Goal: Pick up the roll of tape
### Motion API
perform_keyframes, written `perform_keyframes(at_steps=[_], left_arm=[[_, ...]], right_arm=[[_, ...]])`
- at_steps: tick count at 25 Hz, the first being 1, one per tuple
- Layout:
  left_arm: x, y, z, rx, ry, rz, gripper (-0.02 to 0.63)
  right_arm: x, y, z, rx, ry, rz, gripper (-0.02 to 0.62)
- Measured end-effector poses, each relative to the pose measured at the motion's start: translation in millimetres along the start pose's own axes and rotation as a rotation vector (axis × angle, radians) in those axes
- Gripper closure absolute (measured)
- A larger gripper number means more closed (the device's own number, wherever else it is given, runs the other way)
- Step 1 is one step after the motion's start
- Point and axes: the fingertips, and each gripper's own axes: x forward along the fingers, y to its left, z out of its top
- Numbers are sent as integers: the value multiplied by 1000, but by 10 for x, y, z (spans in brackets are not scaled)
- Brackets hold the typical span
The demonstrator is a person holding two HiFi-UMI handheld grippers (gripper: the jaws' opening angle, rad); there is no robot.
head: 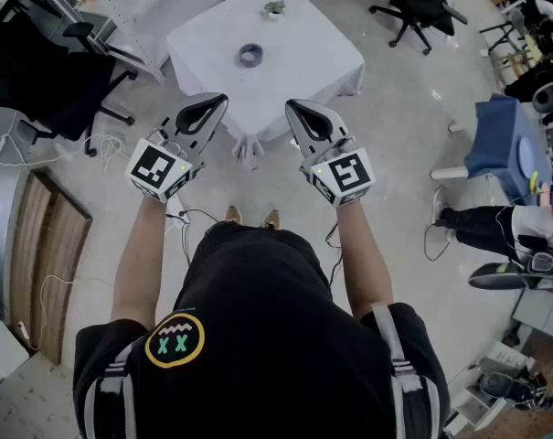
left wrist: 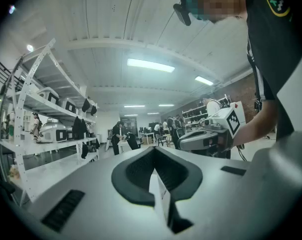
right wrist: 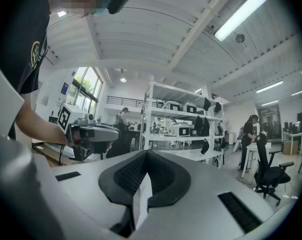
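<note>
Black shirt (head: 258, 337) on the person fills the bottom of the head view, with both bare forearms stretched forward. Side by side and apart, the left gripper (head: 214, 104) and right gripper (head: 297, 111) point level, each with its fingers together and nothing between them. Beyond their tips, the roll of tape (head: 250, 55) lies flat on the white-draped table (head: 326, 58), untouched.

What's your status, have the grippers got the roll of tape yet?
Left gripper and right gripper both shut, empty, held level. Roll of tape untouched on the white table. Nothing between; small plant sits beyond it.
</note>
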Motion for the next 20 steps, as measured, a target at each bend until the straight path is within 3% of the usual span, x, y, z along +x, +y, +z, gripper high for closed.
perform_keyframes(at_steps=[20], left_arm=[[19,12,-31,-3,11,6,589]], right_arm=[[14,-93,-28,36,-8,-23,575]])
